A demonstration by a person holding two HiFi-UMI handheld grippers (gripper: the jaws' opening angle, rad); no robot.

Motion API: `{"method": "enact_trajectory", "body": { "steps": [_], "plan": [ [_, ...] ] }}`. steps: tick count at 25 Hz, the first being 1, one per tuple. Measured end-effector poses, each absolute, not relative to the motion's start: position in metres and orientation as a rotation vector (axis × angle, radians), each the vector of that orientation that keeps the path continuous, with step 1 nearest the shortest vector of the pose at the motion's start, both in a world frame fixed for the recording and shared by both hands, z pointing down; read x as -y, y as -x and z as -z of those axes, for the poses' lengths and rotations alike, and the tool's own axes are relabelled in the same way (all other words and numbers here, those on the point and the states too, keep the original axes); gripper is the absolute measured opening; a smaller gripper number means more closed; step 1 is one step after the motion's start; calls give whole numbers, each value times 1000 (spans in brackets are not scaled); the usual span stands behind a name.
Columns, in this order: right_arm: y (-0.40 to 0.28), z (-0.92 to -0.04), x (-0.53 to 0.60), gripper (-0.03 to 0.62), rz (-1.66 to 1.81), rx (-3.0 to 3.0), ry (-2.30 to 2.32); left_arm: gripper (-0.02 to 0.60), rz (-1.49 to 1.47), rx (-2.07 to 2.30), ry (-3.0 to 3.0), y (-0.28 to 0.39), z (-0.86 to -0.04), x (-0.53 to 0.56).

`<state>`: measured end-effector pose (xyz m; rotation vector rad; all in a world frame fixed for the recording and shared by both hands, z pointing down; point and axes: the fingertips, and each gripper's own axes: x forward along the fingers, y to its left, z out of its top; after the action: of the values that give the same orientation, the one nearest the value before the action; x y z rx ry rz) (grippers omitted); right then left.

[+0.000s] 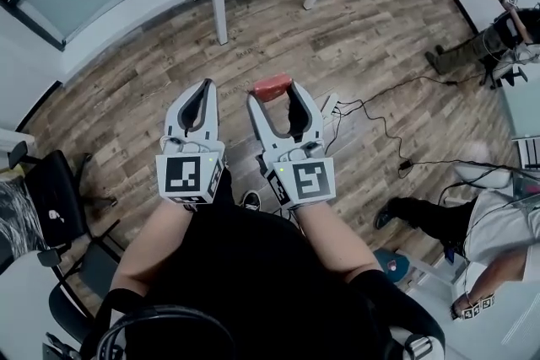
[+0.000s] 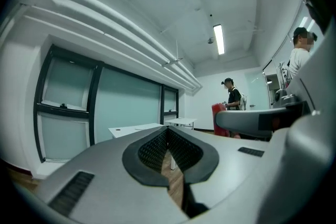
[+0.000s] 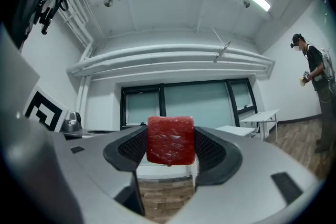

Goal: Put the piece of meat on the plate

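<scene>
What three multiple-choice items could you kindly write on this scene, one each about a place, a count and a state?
1. Where is the red, block-shaped piece of meat?
A. on the floor
B. between the jaws of the right gripper
C. on a table

2. How many grippers hold something?
A. one
B. both
C. none

3. How do the jaws of the left gripper stand?
A. wide apart
B. clamped on a plate
C. closed together, empty

Answers:
1 B: the right gripper view shows the meat pinched between its jaws.
2 A: only the right gripper carries anything.
3 C: the left gripper view shows the jaws meeting at the tips with nothing between.
</scene>
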<state>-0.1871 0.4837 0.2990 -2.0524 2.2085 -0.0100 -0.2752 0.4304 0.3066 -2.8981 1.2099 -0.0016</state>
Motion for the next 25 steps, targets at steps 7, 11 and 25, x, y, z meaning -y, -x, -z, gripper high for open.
{"method": "enact_trajectory", "body": {
  "steps": [7, 11, 25],
  "plan": [
    [183, -289, -410, 279, -7, -2210, 2084, 3, -41, -1204, 2927, 266, -303, -359],
    [186, -281, -376, 279, -30, -2219, 2115, 3, -87, -1160, 2942, 271, -292, -328],
    [186, -274, -313, 279, -80, -2159, 2208, 3, -89, -1101, 2938, 269, -282, -255]
  ]
}}
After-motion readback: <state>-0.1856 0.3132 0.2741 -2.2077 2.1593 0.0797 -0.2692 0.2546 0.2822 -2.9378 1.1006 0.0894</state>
